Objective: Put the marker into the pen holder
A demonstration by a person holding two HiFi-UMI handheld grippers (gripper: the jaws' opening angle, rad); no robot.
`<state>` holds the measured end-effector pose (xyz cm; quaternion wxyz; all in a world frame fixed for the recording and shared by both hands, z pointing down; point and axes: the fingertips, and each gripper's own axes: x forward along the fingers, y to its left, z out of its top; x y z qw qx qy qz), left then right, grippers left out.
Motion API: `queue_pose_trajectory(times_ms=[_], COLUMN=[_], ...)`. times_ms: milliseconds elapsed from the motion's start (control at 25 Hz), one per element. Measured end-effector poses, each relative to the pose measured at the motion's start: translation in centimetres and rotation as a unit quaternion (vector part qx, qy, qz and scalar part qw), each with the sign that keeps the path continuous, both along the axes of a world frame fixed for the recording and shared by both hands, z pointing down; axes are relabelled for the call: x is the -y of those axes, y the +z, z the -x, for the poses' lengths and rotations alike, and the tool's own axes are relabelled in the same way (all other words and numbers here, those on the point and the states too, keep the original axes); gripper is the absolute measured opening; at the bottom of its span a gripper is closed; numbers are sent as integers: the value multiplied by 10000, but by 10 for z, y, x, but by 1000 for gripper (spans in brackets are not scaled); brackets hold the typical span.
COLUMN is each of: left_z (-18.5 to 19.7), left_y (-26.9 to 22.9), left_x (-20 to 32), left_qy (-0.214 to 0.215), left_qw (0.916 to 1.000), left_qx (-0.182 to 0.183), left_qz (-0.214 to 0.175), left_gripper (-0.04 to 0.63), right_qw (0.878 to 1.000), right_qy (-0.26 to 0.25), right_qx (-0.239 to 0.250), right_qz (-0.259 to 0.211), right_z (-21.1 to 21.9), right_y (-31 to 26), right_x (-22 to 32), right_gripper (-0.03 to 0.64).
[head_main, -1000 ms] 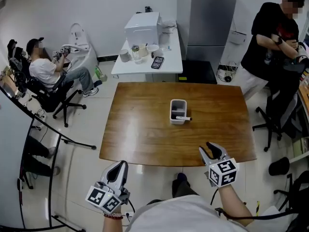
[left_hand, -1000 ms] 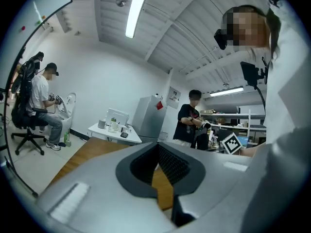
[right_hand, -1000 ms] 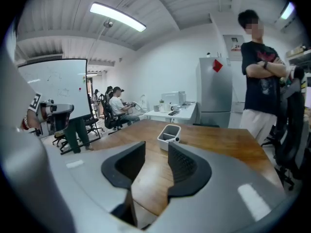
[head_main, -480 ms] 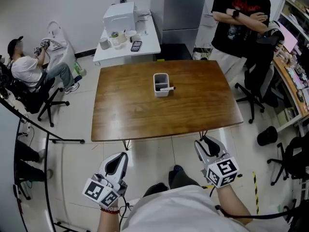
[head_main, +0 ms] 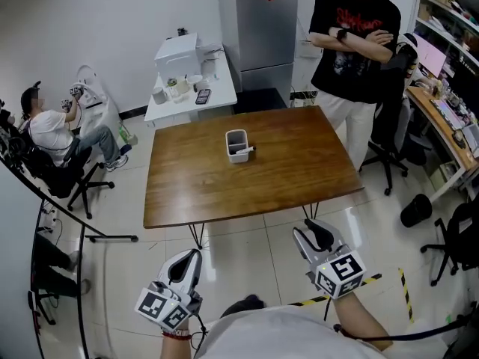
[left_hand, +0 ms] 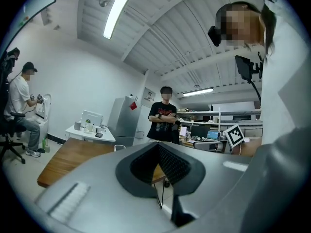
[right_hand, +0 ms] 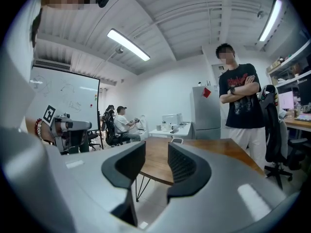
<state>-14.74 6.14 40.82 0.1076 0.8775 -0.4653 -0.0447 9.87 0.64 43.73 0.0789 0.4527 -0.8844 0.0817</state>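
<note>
Wooden table (head_main: 299,172), pen holder (head_main: 236,143) with marker (head_main: 246,150), bystander (head_main: 352,43) beyond

Marker (head_main: 245,151) lies tilted in white pen holder (head_main: 229,137).

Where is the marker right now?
In the head view, the marker sits at the front right corner of the white pen holder, near the middle of the brown table. It is too small to tell if it is fully inside.

Brown wooden table (head_main: 284,170) mid-room. Behind it there's a small white table (head_main: 187,107) with a white box (head_main: 177,51) and a phone (head_main: 202,96), and a grey fridge (head_main: 254,28) to its right. Person in black tee (head_main: 352,43) stands far right, arms crossed; seated person (head_main: 52,129) far left.
</note>
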Motion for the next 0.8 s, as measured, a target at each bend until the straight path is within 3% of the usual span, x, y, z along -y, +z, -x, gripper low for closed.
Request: queue_pose_trajectory(times_ms=[280,440,800], left_z=[-63,-98,-101], left_y=[-4,-1,7], left_x=[-45,-82,-124], left_qy=[136,270,114], left_qw=[9991,9987,9990], left_qx=[-378,-395,-302], left_qz=[118,202,296], left_gripper=[-8,-8,-8], right_qw=[9999,9998,9996], right_qy=[91,93,34], right_qx=[-84,34,283], right_qz=[110,177,22], right_z=[-73,-101,-112], right_y=[5,6,-5], right_x=[-58,-86,-128], right_gripper=[135,135,124])
